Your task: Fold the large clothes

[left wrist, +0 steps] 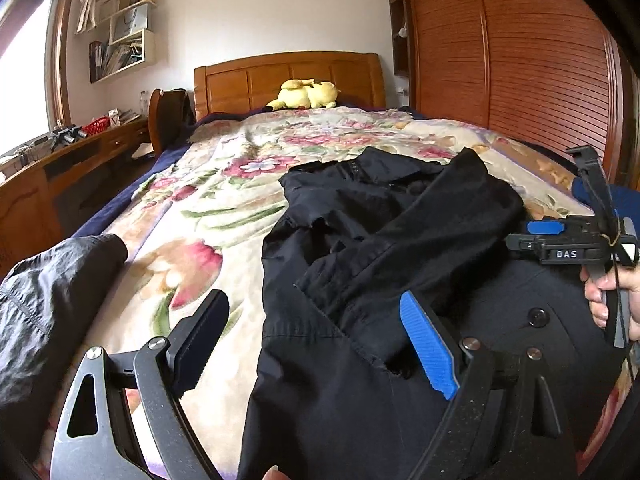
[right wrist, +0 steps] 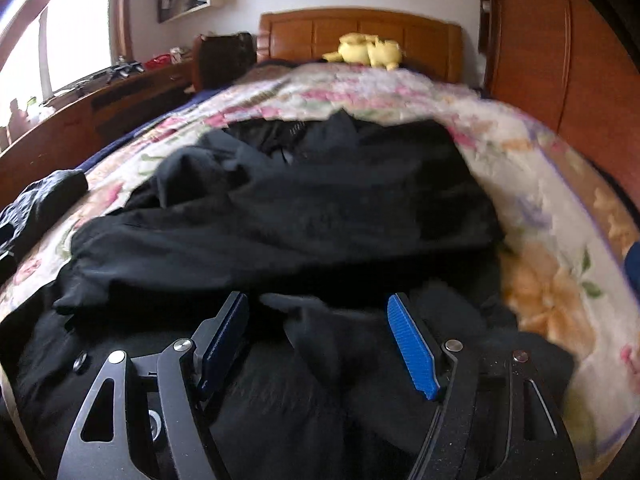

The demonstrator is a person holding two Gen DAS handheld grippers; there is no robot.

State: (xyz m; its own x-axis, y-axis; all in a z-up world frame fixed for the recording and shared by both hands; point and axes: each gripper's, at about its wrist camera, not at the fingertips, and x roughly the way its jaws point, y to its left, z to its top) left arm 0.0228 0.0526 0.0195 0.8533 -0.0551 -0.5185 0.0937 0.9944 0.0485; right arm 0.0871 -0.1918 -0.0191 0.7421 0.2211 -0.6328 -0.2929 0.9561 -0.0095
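Left wrist view first: your black coat (left wrist: 360, 260) sprawls across the lower centre and right of the frame, lying on the floral bedspread (left wrist: 208, 208). It's bunched, not flat — a flap is thrown back over the middle, the collar end is crumpled toward the upper part of the heap, and a button shows at lower right. By my read, you're early: no clean fold line, no squared edges, so the smoothing and the folding proper are all left to do.

Your left tongs (left wrist: 316, 344) are spread wide at the bottom of the frame, one finger over bare bedspread, the blue pad (left wrist: 428, 348) over the cloth, nothing held between. At the right edge your right tongs (left wrist: 560, 236) come in sideways, a hand on the handle. In the right wrist view, those right tongs (right wrist: 320, 344) gape open too, low over the blurred dark fabric at bottom centre, with a ridge of cloth rising between the fingers but not pinched.

Further out, a second dark garment (left wrist: 48, 304) sits at lower left, a yellow plush toy (left wrist: 306, 94) rests by the wooden headboard (left wrist: 288, 76) at top centre, and a wardrobe (left wrist: 512, 60) fills the upper right.
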